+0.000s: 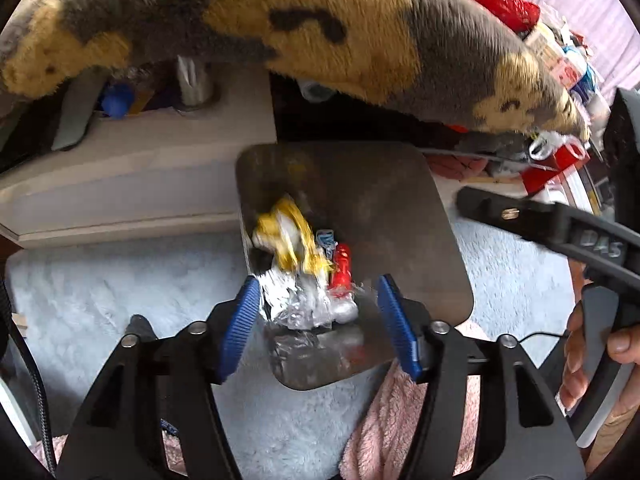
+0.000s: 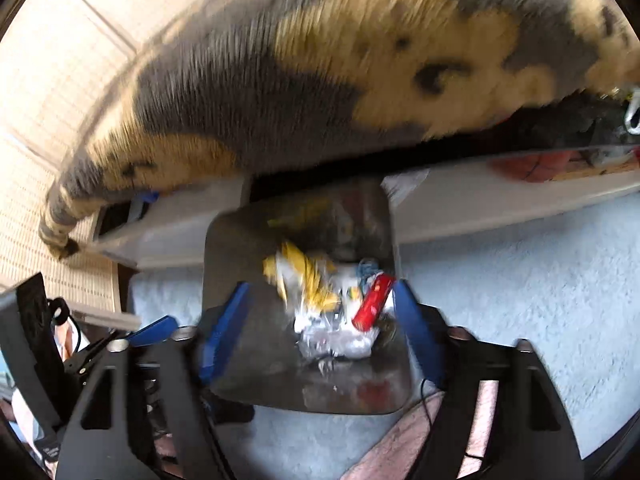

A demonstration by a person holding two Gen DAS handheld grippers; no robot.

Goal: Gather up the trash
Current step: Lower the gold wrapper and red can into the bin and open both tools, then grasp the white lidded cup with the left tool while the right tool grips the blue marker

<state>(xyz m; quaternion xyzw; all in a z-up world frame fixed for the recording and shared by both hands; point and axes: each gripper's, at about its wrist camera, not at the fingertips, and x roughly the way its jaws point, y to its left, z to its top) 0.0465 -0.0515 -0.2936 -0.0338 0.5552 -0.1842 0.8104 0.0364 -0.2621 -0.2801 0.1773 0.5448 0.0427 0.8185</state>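
Observation:
A metal bin (image 1: 420, 208) (image 2: 228, 248) stands on the rug, seen from above. Inside lie a blurred yellow-and-white wrapper (image 1: 286, 232) (image 2: 306, 276), a red wrapper (image 1: 342, 268) (image 2: 374, 306) and crumpled clear plastic (image 1: 308, 304) (image 2: 340, 338). My left gripper (image 1: 319, 294) hangs open over the bin's mouth, its blue pads apart and touching nothing. My right gripper (image 2: 320, 290) is open above the same bin, wide, with nothing pressed between its pads. In the left wrist view the right gripper's black body (image 1: 560, 232) reaches in from the right, held by a hand (image 1: 576, 360).
A grey-and-yellow plush blanket (image 1: 320, 20) (image 2: 320, 80) overhangs the bin from behind. A white low unit (image 1: 140, 168) stands to the left and red packages and clutter (image 1: 552, 164) to the right. Pale blue rug (image 1: 120, 288) and pink fleece (image 1: 384, 420) surround the bin.

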